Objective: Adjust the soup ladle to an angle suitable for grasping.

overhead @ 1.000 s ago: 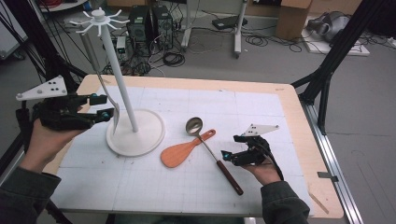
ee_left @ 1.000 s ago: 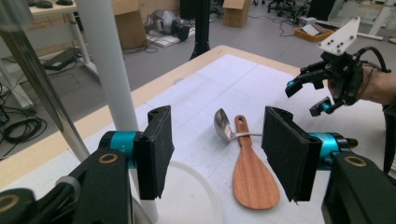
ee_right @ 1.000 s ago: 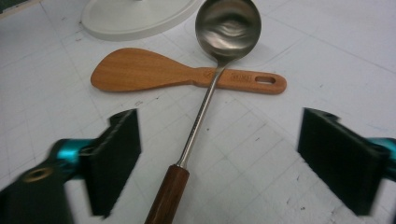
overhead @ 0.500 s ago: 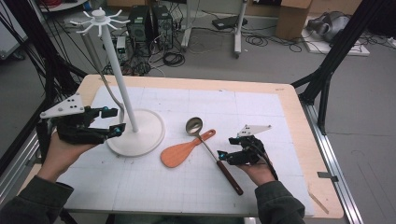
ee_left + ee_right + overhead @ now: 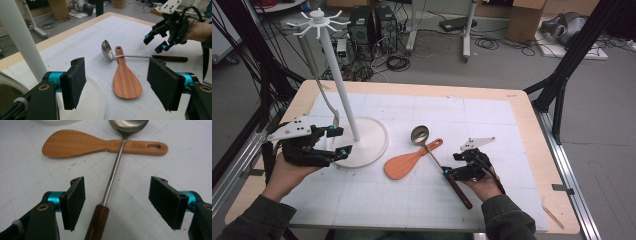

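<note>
Ladle (image 5: 432, 152) lies flat on the desk (image 5: 522, 107), long axis diagonal: bowl toward the far-left, dark wooden handle toward the near-right, shaft crossing the wooden rice paddle (image 5: 408, 161). Right hand-held gripper (image 5: 451, 173): jaws apart, just been closing, straddling the handle, pads not touching. Left hand-held gripper (image 5: 339, 141): jaws apart, just been opening, empty, beside the white stand (image 5: 372, 142).

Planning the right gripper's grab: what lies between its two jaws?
In the right gripper view, the ladle handle runs between the open right gripper jaws, touching neither; the white mat lies beneath.

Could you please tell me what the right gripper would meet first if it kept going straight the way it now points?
Most likely the ladle: its handle lies between the open jaws of the right gripper, untouched. Beyond it, the ladle's stem crosses the wooden spatula, though depth is hard to judge.
</note>
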`<control>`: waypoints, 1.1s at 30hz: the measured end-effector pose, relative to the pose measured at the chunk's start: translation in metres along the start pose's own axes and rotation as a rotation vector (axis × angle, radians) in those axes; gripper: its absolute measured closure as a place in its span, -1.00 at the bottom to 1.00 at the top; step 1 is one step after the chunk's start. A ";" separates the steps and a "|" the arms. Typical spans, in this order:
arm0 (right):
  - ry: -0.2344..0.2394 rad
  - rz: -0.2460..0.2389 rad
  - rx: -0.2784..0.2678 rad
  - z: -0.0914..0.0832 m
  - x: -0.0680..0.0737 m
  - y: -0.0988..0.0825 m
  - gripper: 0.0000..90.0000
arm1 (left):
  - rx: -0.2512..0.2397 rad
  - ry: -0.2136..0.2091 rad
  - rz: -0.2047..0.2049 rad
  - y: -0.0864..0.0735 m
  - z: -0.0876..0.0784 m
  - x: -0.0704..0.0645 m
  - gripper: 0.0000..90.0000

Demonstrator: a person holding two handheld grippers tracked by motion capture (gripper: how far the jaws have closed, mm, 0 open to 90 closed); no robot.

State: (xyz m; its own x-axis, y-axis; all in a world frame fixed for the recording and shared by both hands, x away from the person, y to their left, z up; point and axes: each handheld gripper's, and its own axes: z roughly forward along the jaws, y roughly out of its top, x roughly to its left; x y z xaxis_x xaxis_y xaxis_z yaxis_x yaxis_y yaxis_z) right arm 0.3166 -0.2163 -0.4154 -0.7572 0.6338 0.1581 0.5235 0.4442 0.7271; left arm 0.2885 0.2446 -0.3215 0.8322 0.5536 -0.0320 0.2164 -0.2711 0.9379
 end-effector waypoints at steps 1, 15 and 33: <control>0.000 0.000 0.000 0.000 0.000 0.000 -0.36 | 0.001 -0.001 -0.001 -0.002 0.000 0.000 -0.30; 0.005 -0.044 0.125 0.008 0.007 -0.016 -0.15 | 0.014 -0.016 -0.001 -0.016 0.008 -0.003 -0.33; -0.084 -0.041 0.142 -0.006 -0.009 -0.019 0.17 | 0.024 -0.017 -0.001 -0.019 0.010 -0.005 -0.36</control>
State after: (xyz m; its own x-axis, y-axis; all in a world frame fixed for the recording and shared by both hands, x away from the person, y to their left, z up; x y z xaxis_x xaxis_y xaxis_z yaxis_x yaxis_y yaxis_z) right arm 0.3110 -0.2338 -0.4270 -0.7469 0.6613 0.0695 0.5474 0.5520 0.6290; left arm 0.2855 0.2391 -0.3424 0.8404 0.5406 -0.0392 0.2292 -0.2890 0.9295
